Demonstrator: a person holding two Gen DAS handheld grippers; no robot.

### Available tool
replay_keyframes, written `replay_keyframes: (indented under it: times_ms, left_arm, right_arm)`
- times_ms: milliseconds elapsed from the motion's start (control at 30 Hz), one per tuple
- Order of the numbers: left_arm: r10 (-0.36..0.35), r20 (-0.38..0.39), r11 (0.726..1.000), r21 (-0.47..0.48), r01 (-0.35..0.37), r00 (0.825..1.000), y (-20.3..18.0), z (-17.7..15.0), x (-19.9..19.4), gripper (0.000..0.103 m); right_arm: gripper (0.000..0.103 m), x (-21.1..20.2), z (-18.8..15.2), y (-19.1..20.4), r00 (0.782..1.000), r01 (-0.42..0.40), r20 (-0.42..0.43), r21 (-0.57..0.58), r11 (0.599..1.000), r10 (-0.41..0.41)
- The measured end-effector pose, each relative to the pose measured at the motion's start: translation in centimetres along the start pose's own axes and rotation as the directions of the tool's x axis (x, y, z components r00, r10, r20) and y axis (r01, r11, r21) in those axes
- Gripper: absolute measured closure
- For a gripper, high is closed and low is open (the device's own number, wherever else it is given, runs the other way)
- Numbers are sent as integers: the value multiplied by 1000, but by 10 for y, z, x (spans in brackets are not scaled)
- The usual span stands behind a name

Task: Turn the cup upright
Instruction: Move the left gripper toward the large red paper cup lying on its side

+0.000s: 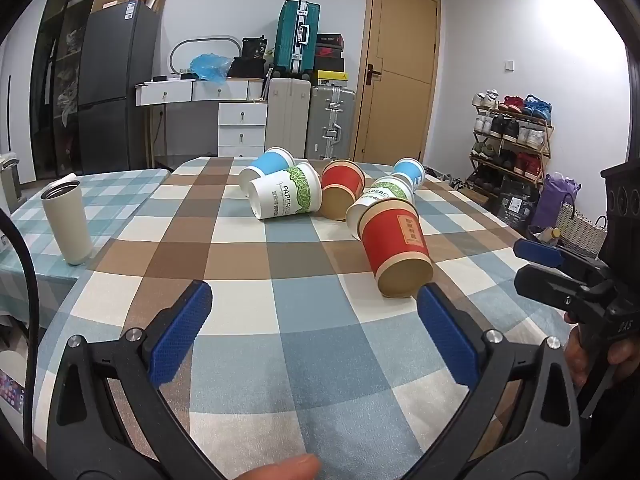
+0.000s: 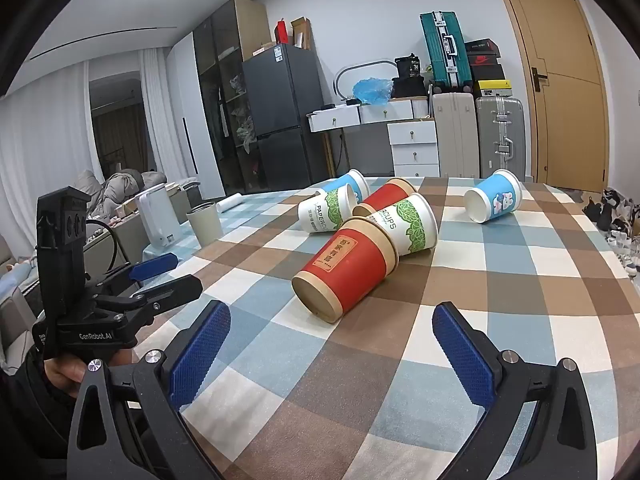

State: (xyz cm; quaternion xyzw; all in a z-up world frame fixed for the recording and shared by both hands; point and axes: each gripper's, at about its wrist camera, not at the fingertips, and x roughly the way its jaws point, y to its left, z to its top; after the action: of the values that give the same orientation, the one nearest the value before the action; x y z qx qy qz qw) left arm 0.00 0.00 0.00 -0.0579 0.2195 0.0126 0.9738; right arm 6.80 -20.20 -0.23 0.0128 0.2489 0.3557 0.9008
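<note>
Six cups lying toppled on table, nearest red just beyond right gripper; none upright. Both grippers wide, empty.

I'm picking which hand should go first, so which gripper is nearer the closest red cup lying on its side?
Left, narrowly. The left gripper has one finger's tip just short of the red cup's base. The right gripper sits open a little farther back from that cup. Neither touches it.
</note>
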Motion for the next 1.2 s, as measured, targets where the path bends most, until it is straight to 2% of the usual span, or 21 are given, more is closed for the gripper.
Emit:
replay_keyframes:
  times_ms: [1200]
  left_arm:
    - [-1, 4, 1000, 3, 1, 1000, 0, 1, 0, 1]
  right_arm:
    - [0, -1, 2, 1, 999, 23, 39, -17, 1000, -23]
